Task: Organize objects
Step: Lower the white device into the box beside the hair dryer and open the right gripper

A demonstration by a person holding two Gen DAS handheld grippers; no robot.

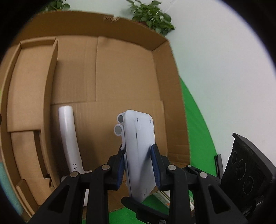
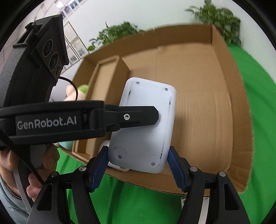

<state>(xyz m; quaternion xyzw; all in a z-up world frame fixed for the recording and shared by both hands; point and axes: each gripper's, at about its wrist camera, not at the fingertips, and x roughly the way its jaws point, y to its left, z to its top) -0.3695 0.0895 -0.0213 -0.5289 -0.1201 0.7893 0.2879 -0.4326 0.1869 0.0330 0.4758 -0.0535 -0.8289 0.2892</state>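
My left gripper (image 1: 138, 158) is shut on a flat white plastic device (image 1: 138, 137) with screws in its back and two round ports at its top, held over the open cardboard box (image 1: 120, 72). In the right wrist view the same device (image 2: 146, 127) hangs above the box (image 2: 198, 96), with the left gripper's finger (image 2: 138, 117) across it. My right gripper (image 2: 138, 165) is open, its blue pads on either side of the device's lower end, slightly apart from it. A white curved handle-shaped part (image 1: 68, 136) lies in the box at the left.
The box has a cardboard divider (image 1: 49, 96) along its left side. It sits on a green cloth (image 2: 258, 103). Potted plants (image 1: 151, 15) stand behind the box against a white wall. A plush toy (image 2: 74, 93) lies outside the box's left wall.
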